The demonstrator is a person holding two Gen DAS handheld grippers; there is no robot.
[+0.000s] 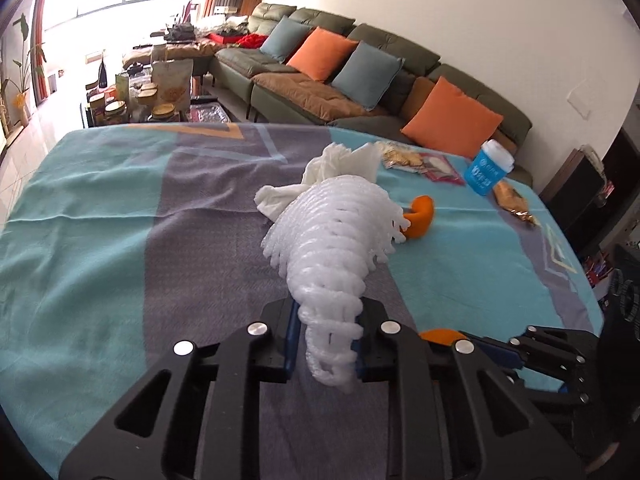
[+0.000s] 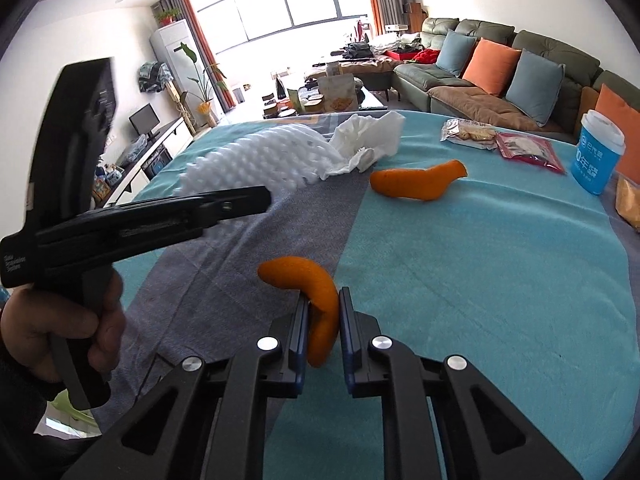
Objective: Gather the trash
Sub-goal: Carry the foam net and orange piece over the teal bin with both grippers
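Pinching the narrow near end of a white foam fruit net [image 1: 340, 248], the left gripper [image 1: 326, 344] had its blue pads pressed into the mesh, which flared wider as it stretched away over the grey stripe of the table cloth [image 1: 100, 208]. The right gripper [image 2: 324, 320] was clenched on a curved piece of orange peel [image 2: 316, 300] close to the near edge of the table, the peel arching up and leftward out of the pads. In the right wrist view a person's hand [image 2: 72, 332] gripped the handle of the left tool at the left side of the table. Beyond the net lay a crumpled white tissue [image 2: 372, 136], touching the net's far end. To its right, well apart from the held peel, a second orange peel [image 2: 420, 182] rested on the teal part of the cloth. Farther on, near the far edge, lay a clear snack wrapper [image 2: 470, 134] and just beside it a red wrapper [image 2: 528, 150]. A blue paper cup [image 2: 598, 152] with a white lid stood toward the far right corner, with a yellow packet [image 2: 628, 204] near it at the right edge. Behind the table ran a green sofa [image 1: 392, 44] with orange and blue cushions.
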